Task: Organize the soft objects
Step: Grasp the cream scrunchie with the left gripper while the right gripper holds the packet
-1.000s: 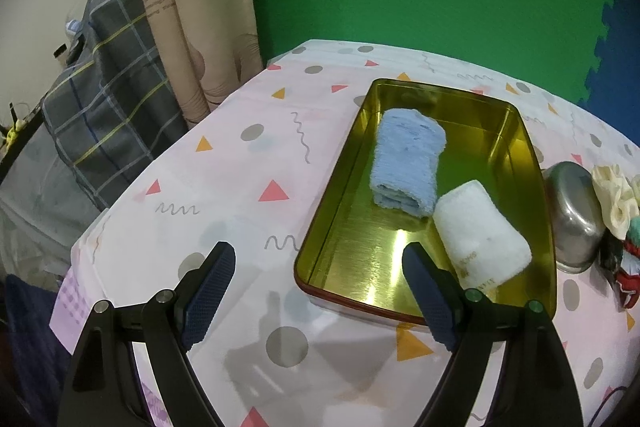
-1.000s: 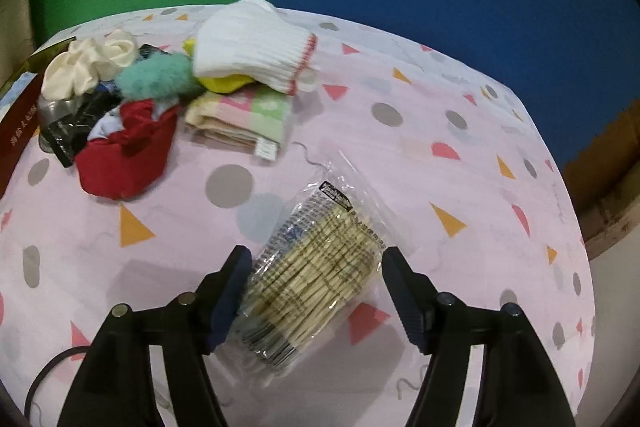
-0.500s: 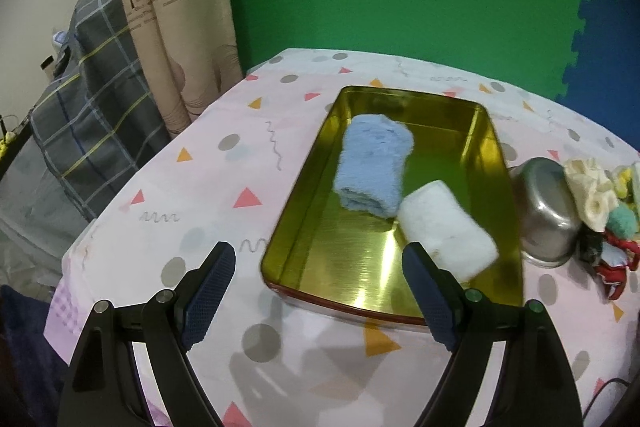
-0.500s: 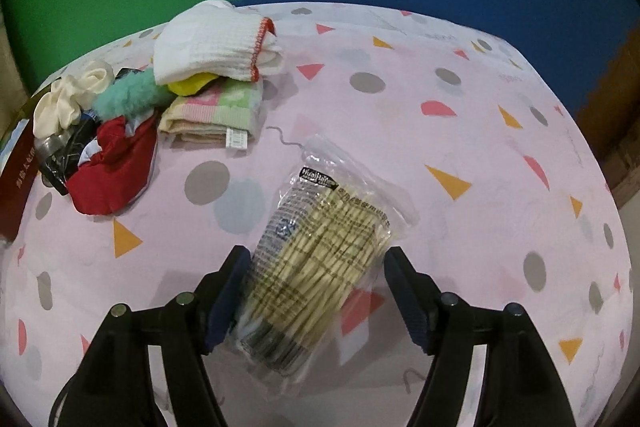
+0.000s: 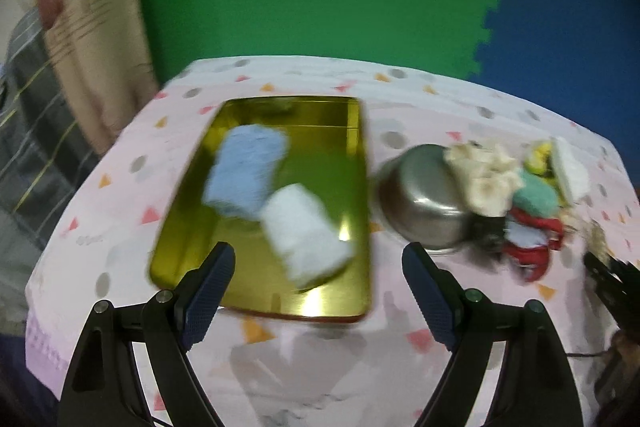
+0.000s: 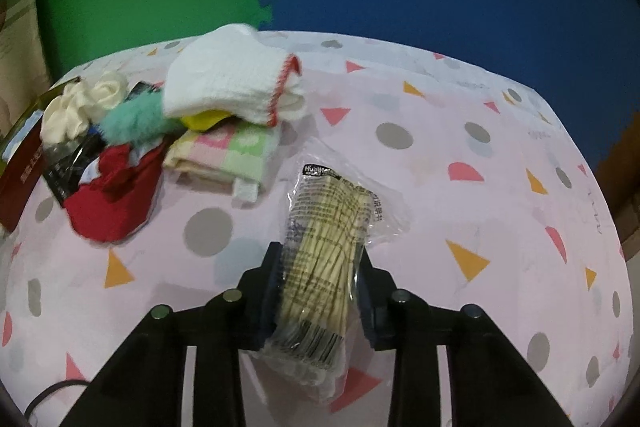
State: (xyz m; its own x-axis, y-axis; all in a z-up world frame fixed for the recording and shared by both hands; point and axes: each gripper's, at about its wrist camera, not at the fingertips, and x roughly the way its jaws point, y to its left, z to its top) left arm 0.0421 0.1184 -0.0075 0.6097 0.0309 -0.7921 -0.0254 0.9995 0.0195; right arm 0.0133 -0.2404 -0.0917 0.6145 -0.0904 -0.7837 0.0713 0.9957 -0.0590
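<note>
My right gripper is closing on a clear packet of pale sticks, and both pads press its sides just above the pink tablecloth. Behind it lies a heap of soft things: a white cloth with red trim, a pink-green folded towel, a red cloth, a teal fuzzy piece and a cream scrunchie. My left gripper stands open and empty over the near end of a gold tray. The tray holds a rolled blue towel and a rolled white towel.
A steel bowl sits right of the tray, touching the heap. Green and blue foam mats form the back wall. A curtain and a plaid cloth hang left of the table. The table edge runs close on the right.
The right jaws have shut onto the stick packet. The left gripper has swung right and risen a little, bringing the bowl and heap into its now blurred view.
</note>
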